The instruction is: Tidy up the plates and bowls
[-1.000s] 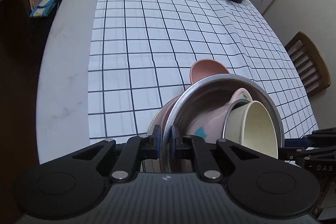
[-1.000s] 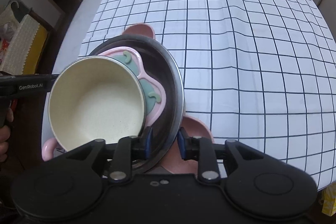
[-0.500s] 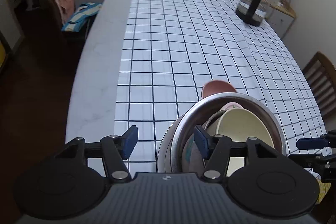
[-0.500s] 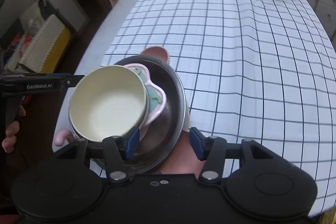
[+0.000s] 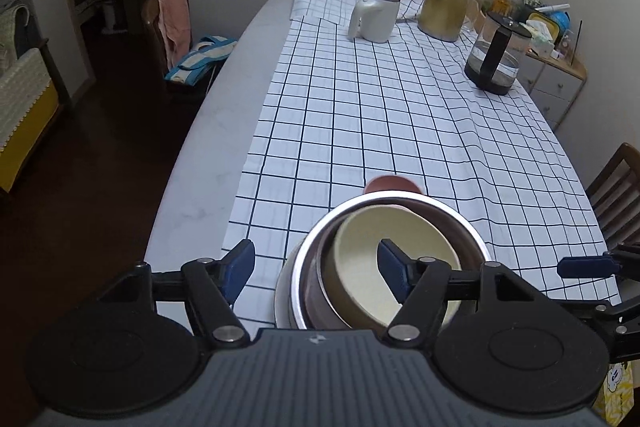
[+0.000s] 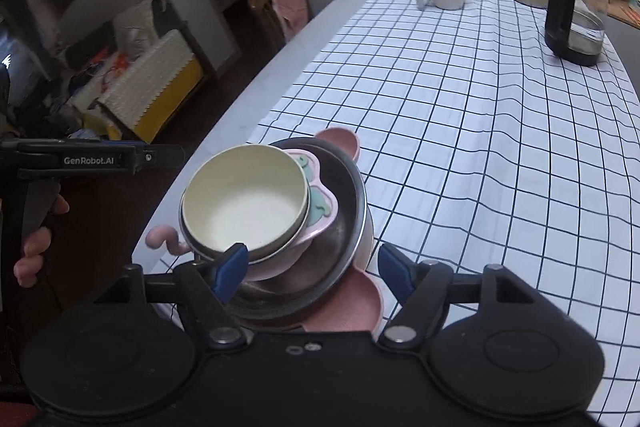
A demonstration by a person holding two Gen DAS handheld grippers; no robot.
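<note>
On the checked tablecloth (image 5: 400, 131), near edge, the stacked bowls (image 6: 276, 215) sit released; left gripper (image 5: 316, 267) and right gripper (image 6: 308, 267) have just opened, empty. Stacking looks done; next, withdraw.

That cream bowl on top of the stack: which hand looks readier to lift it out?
Probably the right: its tool, jaws just opened, has one finger at the cream bowl rim.

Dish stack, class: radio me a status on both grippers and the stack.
Left gripper and right gripper open, jaws just widened, gripping nothing. Cream bowl nested in pink dish, steel bowl, on the tablecloth. Nothing blocking.
</note>
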